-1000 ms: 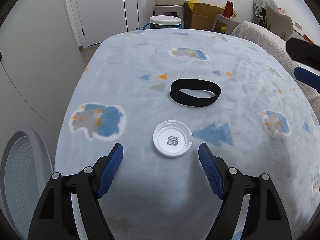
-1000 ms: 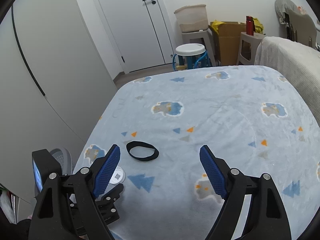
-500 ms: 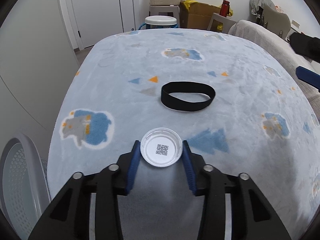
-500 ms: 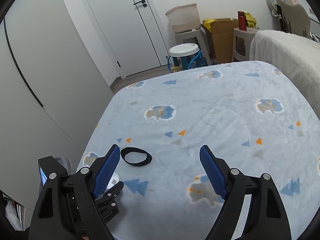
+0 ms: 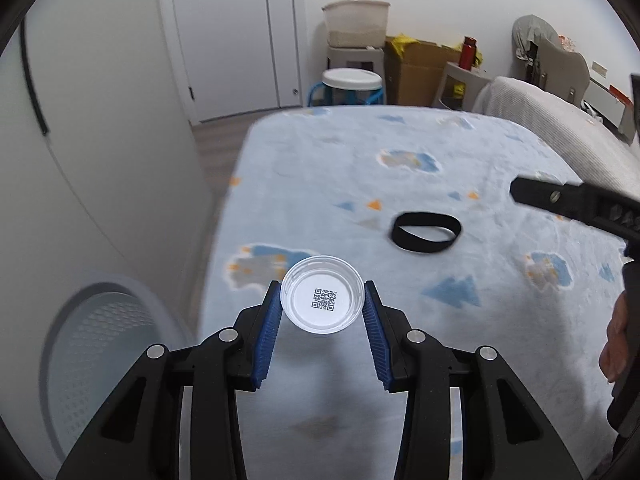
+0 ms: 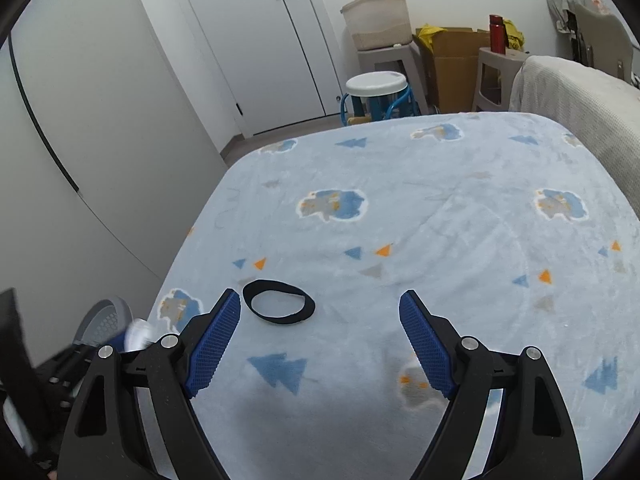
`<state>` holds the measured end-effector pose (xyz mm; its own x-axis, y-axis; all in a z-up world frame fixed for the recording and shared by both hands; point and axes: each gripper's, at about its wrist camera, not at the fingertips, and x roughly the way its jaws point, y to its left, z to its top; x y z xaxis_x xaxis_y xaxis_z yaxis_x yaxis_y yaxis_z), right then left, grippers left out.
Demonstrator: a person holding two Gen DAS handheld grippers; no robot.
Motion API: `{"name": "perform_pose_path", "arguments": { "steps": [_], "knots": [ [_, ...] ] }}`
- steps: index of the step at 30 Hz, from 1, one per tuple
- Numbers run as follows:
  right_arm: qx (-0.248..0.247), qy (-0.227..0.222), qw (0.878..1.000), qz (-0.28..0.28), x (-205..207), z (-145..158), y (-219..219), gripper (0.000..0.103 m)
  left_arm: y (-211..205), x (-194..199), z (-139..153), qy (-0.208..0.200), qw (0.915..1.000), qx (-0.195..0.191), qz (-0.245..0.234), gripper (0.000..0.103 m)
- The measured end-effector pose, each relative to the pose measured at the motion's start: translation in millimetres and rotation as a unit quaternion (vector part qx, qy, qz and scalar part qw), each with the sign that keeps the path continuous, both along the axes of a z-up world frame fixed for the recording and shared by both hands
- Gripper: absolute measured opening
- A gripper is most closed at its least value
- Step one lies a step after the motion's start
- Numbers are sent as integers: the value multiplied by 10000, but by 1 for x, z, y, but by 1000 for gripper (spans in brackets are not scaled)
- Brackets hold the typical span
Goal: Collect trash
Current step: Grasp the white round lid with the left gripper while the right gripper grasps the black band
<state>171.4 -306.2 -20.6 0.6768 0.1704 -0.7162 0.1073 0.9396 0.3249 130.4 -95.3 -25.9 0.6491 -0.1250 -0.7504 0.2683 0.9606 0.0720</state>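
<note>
So the left tongs are pinching a small clear plastic lid with a QR sticker, one blue pad on each side of its rim, and it looks lifted clear of the blue blanket-covered surface rather than resting on it. The thing the next move hangs on, I'd guess: the white mesh trash bin sits down at about 8 o'clock from those tongs, just off the left edge of the surface, so the lid needs to swing left and down to get dropped in. Can't see anything inside the bin from here, only its perforated wall. The right tongs are spread wide and holding nothing, hovering over the surface. Next piece of trash is a black band, a flattened loop lying with its long axis roughly side to side, at about 11 o'clock from the right tongs and just beyond the left pad, so the right hand is clearly the closer one for it. Farther back at 12 o'clock there's a white stool and cardboard boxes by the wall.
</note>
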Motion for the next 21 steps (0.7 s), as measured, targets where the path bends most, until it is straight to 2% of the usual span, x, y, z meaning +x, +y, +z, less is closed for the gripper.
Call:
{"name": "perform_pose_path", "arguments": {
  "steps": [5,7,10,16,21],
  "knots": [
    [-134,236,9994,218,17,-16,26,82,33,-9,16,-272,9993,42,266,39],
    [-158,297,9992,231,23,-21,32,88,43,-11,18,-305,9989,11,347,39],
    [-193,387,9987,261,32,-28,43,90,53,-12,16,-284,9986,-53,449,39],
    [-623,594,9958,314,46,-42,60,92,60,-13,14,-282,9983,-115,505,39],
    [-733,801,9938,225,57,-56,62,92,62,-14,18,-318,9980,-223,508,40]
  ]
}}
